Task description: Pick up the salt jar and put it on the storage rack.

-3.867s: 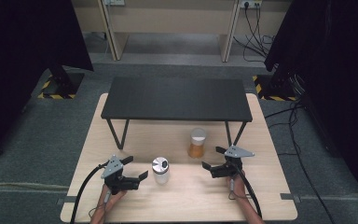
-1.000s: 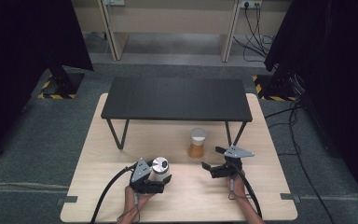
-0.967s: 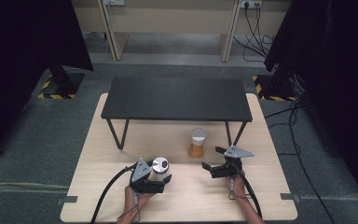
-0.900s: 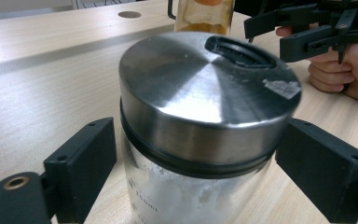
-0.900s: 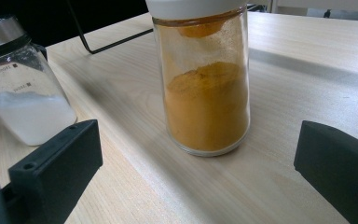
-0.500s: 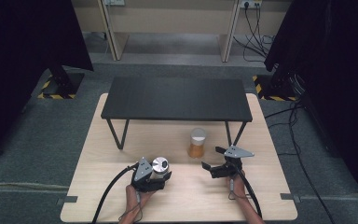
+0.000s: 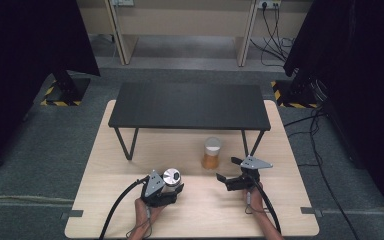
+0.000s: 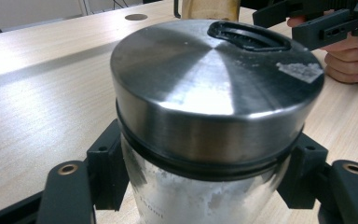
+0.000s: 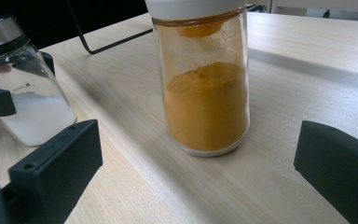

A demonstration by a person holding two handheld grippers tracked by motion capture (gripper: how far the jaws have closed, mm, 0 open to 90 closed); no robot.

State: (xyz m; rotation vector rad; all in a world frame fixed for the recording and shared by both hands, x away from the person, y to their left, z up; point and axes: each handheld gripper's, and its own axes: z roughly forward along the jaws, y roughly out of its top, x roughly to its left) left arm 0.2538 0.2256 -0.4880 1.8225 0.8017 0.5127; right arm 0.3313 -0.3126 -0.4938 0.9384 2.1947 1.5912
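A glass jar of white powder with a steel lid [image 7: 171, 175] [image 8: 214, 93] stands on the wooden table [image 7: 130, 210], front left of centre. My left gripper [image 7: 172, 187] [image 8: 205, 186] is shut on it, one pad pressed on each side of the glass below the lid. A jar of orange powder with a white lid [image 7: 211, 154] [image 9: 207, 98] stands upright near the table's middle. My right gripper [image 7: 226, 170] [image 9: 200, 172] is open just short of it, with nothing between its jaws. The right gripper view also has the white-powder jar [image 9: 23, 93] at its left.
A low black shelf on thin metal legs [image 7: 190, 105] spans the back half of the table, close behind the orange jar. Black cables trail from both grippers toward the front edge. Bare wood lies between the two hands.
Since 3.9 s ago my left gripper moved right to the white-powder jar and closed around it. Over the last second it barely shifted. The right gripper stayed put.
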